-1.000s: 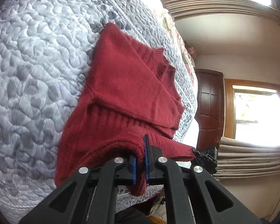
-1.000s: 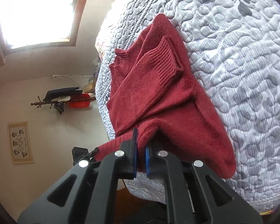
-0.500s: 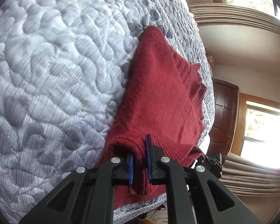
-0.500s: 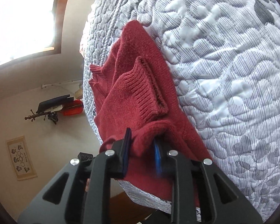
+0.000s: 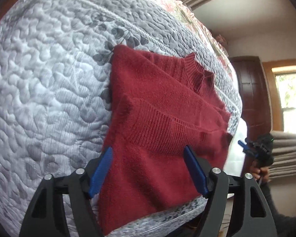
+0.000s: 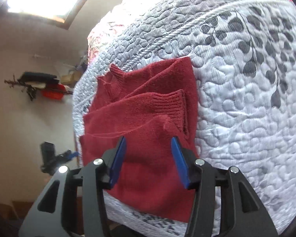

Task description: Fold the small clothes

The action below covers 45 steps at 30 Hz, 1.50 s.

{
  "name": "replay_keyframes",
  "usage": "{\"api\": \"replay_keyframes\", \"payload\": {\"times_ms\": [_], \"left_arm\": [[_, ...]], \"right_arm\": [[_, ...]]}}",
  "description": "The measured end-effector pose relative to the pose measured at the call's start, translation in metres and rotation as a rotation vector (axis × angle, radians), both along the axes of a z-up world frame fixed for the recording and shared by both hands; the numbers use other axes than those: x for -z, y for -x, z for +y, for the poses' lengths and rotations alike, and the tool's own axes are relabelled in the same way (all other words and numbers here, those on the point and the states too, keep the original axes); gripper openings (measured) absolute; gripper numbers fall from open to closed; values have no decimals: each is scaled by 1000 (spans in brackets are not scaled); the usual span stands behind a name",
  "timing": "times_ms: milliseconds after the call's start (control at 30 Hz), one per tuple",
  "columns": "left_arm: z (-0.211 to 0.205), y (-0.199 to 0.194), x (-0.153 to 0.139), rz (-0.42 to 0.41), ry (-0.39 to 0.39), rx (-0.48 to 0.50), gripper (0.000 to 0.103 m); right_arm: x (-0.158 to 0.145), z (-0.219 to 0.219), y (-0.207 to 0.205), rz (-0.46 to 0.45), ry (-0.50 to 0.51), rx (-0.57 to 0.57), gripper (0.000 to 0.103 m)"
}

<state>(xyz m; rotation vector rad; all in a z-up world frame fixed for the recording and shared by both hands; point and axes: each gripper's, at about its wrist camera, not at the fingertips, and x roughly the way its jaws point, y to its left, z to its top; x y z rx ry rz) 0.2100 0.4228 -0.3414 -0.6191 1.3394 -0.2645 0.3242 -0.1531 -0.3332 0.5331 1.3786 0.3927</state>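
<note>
Left wrist view: the left gripper (image 5: pixel 148 169) gapes wide, holding nothing; the dark red knitted sweater (image 5: pixel 159 126) lies folded on the grey quilted bedspread (image 5: pixel 49 90) just ahead of its fingers. The fold looks laid; next likely comes a regrip of the near hem.

Right wrist view: the right gripper (image 6: pixel 149 160) is likewise spread and empty, sweater (image 6: pixel 148 114) ahead, with nothing in the way.
</note>
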Motion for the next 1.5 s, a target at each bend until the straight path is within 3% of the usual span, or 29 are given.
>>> {"api": "replay_keyframes", "payload": {"times_ms": [133, 233, 433, 667, 800, 1167, 1233, 1267, 1500], "left_arm": [[-13, -8, 1, -31, -147, 85, 82], [-16, -17, 13, -28, -244, 121, 83], [-29, -28, 27, -48, -283, 184, 81], [-48, -22, 18, -129, -361, 240, 46], [-52, -23, 20, -135, -409, 268, 28], [-56, -29, 24, -121, -429, 285, 28], [-57, -28, 24, -122, -439, 289, 22], [-58, -28, 23, -125, -453, 290, 14], [-65, -21, -5, -155, -521, 287, 8]], "right_arm": [[15, 20, 5, -40, 194, -112, 51], [31, 31, 3, -49, 250, -159, 53], [44, 47, 2, -73, 302, -220, 50], [32, 50, 10, -129, 338, -212, 21], [25, 51, 12, -147, 339, -205, 21], [30, 64, 6, -143, 367, -274, 26], [35, 63, 8, -132, 361, -279, 16], [36, 64, 9, -130, 365, -286, 6], [9, 52, 18, -171, 316, -225, 5]]}}
